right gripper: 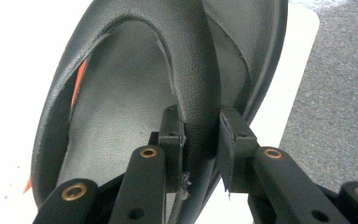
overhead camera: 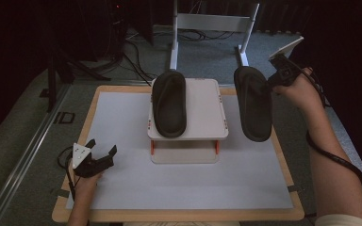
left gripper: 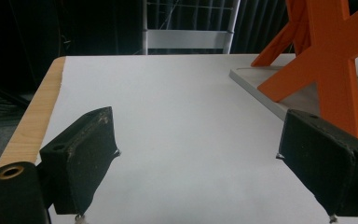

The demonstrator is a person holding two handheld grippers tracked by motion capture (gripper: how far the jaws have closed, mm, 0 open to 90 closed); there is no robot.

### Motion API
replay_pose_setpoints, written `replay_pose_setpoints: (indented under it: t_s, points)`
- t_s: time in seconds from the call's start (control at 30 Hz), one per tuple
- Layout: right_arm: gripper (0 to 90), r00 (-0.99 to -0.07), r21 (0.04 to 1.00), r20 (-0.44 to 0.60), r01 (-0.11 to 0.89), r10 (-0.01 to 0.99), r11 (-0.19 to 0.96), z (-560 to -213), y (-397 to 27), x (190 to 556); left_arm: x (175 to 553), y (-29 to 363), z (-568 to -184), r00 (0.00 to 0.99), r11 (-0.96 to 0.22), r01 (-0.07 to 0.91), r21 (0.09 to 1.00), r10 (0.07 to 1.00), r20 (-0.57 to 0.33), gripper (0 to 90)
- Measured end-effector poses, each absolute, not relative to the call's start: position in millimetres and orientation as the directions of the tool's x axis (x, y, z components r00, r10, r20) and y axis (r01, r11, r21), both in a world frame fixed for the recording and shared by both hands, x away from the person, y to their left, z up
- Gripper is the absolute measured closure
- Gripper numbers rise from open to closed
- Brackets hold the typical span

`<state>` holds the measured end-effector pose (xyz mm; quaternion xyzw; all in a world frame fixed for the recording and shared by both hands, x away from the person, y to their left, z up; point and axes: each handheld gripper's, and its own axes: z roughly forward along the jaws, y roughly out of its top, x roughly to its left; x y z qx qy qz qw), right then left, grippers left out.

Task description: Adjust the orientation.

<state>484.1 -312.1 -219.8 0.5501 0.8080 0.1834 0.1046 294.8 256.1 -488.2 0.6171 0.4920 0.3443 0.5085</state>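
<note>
Here a black slipper [overhead camera: 253, 103] is pinched by its strap in the right gripper [overhead camera: 277, 77] above the bench [overhead camera: 122, 127]; the left gripper [overhead camera: 101, 153] is held with jaws spread, empty.

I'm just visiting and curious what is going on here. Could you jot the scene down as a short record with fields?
Setting: wood-edged table with white sheet
Stand: white rack with orange supports, mid-table
On rack: black slipper lying flat
Right gripper: shut on strap of second slipper, held in the air right of the rack
Left gripper: open, holding nothing, low over the sheet at near left
</note>
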Motion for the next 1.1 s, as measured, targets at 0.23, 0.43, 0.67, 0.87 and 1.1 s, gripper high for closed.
replay_pose_setpoints:
  t_s: [0.23,0.43,0.67,0.87,1.1]
  points:
    - [73.4,-0.388,0.426,0.033,0.839,0.921,0.338,-211.3,-295.1,486.0,294.7,255.7,-488.1,0.278,-0.003,0.257,0.966,0.958,-0.071,10.8]
    - [73.4,-0.408,0.434,0.040,0.829,0.912,0.352,-207.7,-277.9,486.5,294.5,255.3,-488.1,0.278,-0.005,0.255,0.967,0.958,-0.068,10.8]
    - [73.5,-0.433,0.433,0.055,0.822,0.900,0.370,-209.4,-254.7,490.0,294.5,255.5,-488.2,0.278,-0.003,0.255,0.967,0.958,-0.071,10.8]
    - [73.5,-0.466,0.426,0.061,0.812,0.883,0.400,-214.0,-229.2,491.0,294.6,255.9,-488.2,0.278,-0.001,0.257,0.967,0.958,-0.073,10.8]
    - [73.5,-0.490,0.393,0.064,0.813,0.869,0.430,-223.8,-195.4,496.5,294.8,256.4,-488.2,0.278,0.003,0.258,0.966,0.957,-0.077,10.8]
